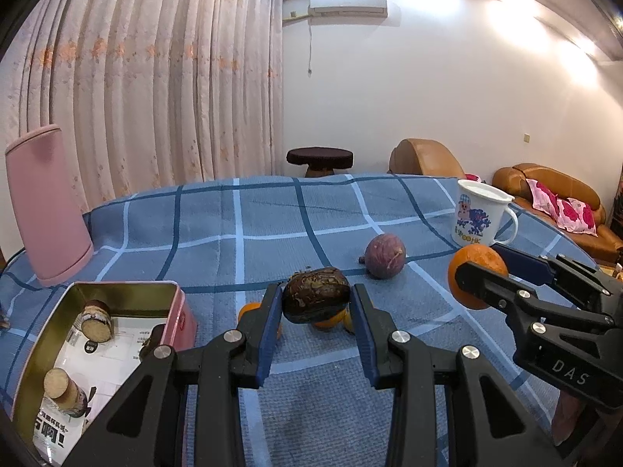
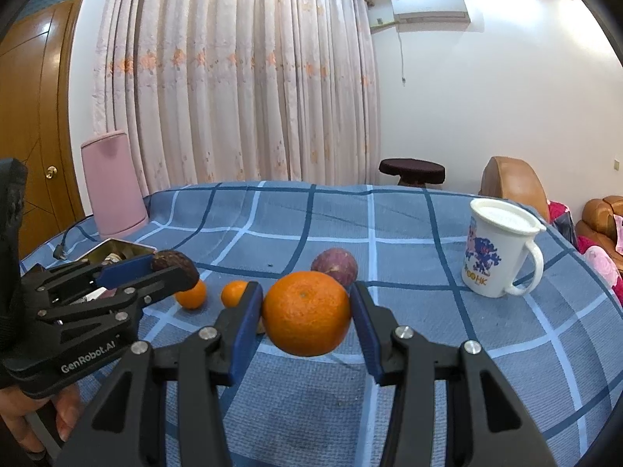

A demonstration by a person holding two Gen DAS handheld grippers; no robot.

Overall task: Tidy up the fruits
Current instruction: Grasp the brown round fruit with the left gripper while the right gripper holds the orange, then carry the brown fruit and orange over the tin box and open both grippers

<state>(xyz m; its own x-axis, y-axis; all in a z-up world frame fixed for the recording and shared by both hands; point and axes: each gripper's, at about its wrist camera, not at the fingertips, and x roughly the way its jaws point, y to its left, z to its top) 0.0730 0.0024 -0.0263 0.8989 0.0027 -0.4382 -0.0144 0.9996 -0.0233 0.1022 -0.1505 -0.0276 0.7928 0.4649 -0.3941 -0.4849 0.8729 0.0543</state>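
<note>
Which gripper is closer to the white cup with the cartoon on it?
Right. The right gripper, holding the big orange, sits nearer the white cup. The left gripper, holding a dark wrinkly fruit, is farther away, beside the pink tin.

A home living room. Ahead of the gripper hang long curtains, with an air conditioner high on the wall. A leather sofa with pillows stands to its right.

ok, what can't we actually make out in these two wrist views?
- Small oranges, left wrist: mostly hidden behind the left gripper and its dark wrinkled fruit; count unclear.
- Pink tin, right wrist: contents blocked by the left gripper.
- White mug: lidded, inside unseen.
</note>
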